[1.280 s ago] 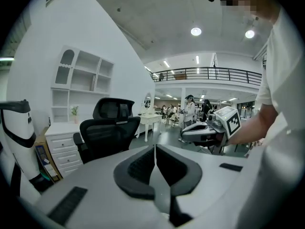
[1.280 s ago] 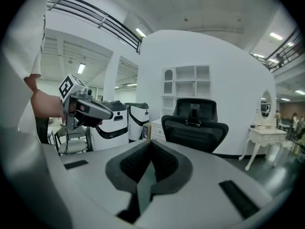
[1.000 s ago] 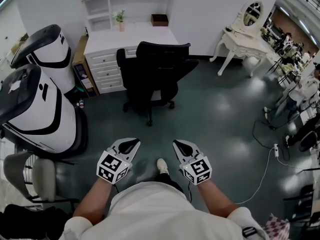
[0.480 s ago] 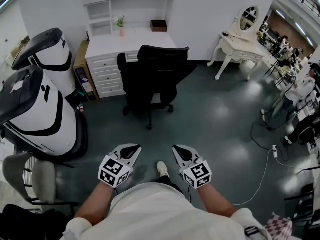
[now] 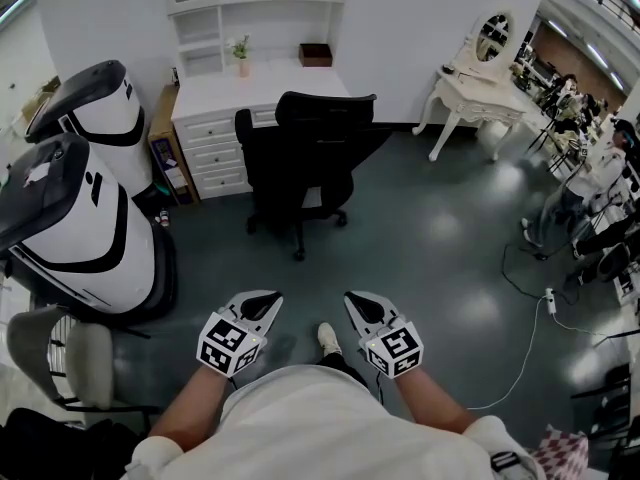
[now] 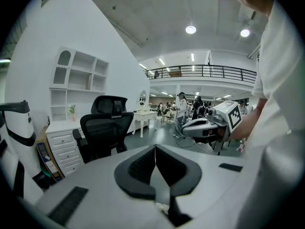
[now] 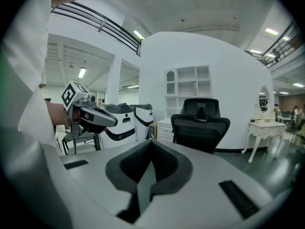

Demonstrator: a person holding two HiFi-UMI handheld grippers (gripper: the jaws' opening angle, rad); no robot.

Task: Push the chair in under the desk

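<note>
A black office chair (image 5: pixel 305 158) stands on the dark floor, its back towards me, just in front of the white desk (image 5: pixel 262 76) with drawers at the far wall. It also shows as the chair (image 6: pixel 106 127) ahead in the left gripper view and the chair (image 7: pixel 200 123) in the right gripper view. My left gripper (image 5: pixel 267 299) and right gripper (image 5: pixel 356 302) are held side by side close to my body, well short of the chair. Both are shut with nothing between their jaws.
Two large white-and-black machines (image 5: pixel 75 218) stand at the left. A white dressing table (image 5: pixel 480 73) with an oval mirror is at the right. A white cable (image 5: pixel 520 348) trails across the floor at the right. A grey chair (image 5: pixel 60 358) sits at the lower left.
The view has shifted a little towards the chair and desk. Both grippers keep the same pose in front of me, both shut.
</note>
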